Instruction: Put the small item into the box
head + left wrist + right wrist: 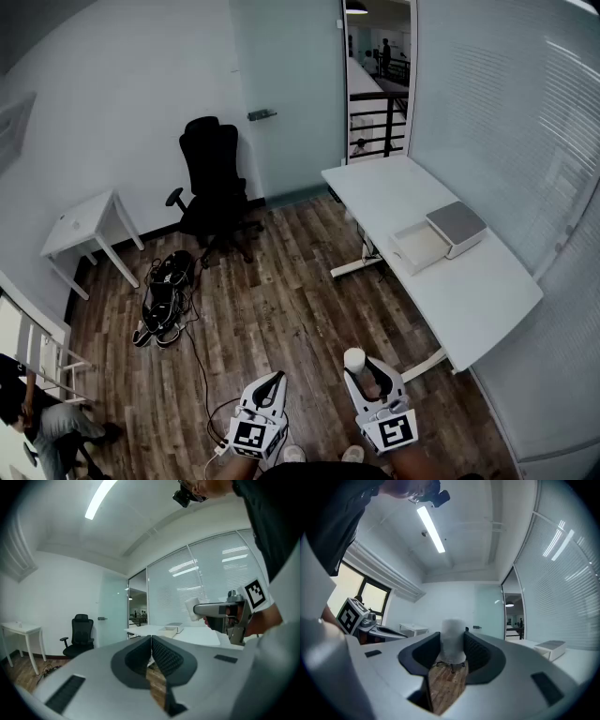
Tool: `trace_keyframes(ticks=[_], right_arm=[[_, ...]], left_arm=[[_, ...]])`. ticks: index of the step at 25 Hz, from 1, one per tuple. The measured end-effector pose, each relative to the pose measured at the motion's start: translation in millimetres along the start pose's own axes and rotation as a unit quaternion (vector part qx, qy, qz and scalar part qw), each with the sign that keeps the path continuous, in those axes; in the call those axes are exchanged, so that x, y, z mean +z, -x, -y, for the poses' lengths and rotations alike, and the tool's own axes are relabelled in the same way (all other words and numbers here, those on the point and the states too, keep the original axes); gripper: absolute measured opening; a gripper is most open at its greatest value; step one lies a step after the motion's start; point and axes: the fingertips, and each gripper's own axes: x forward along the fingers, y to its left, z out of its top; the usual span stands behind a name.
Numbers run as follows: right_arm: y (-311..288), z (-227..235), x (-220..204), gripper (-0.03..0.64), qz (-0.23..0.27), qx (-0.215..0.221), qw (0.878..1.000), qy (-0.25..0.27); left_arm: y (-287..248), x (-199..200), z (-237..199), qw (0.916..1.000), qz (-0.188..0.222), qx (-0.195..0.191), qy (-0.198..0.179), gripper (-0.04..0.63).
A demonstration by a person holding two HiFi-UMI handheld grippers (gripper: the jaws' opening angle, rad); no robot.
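A small white cylinder (452,639) stands between the jaws of my right gripper (452,645), which is shut on it. In the head view the right gripper (361,372) is low and near my body, the white cylinder (353,360) sticking up from its tip. My left gripper (271,384) hangs beside it, over the wooden floor. Its jaws (151,649) are shut with nothing between them. The left gripper view also catches the white cylinder (192,609) in the right gripper. The open box (419,246) and its grey lid (457,226) rest on the white table (394,192) ahead to the right.
A black office chair (217,186) stands by the far wall. A small white side table (85,223) is at the left. Dark gear and cables (166,298) lie on the wooden floor. A glass door (286,89) is ahead. A person (45,422) sits at the lower left.
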Motion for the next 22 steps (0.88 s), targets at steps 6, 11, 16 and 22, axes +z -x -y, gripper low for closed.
trace_keyframes(ticks=[6,11,16,22], right_arm=[[-0.9,-17.0,9.8,0.163,0.009,0.024,1.0,0.014],[-2.8,-20.8,7.5,0.164,0.002,0.021,1.0,0.016],[-10.0,-32.3,14.5,0.167,0.02,0.016,1.0,0.012],[-23.0,-50.1,17.7,0.167,0.024,-0.002,1.0,0.008]], left_arm=[[5.4,-5.2,2.3,1.0,0.0,-0.004,0.002,0.012],[8.9,-9.4,-0.5,0.9999,-0.002,-0.005,0.01,0.012],[14.1,-10.9,-10.9,0.9998,0.001,-0.011,0.014,0.012],[27.3,-15.2,-30.7,0.9997,-0.004,-0.019,0.014,0.012]])
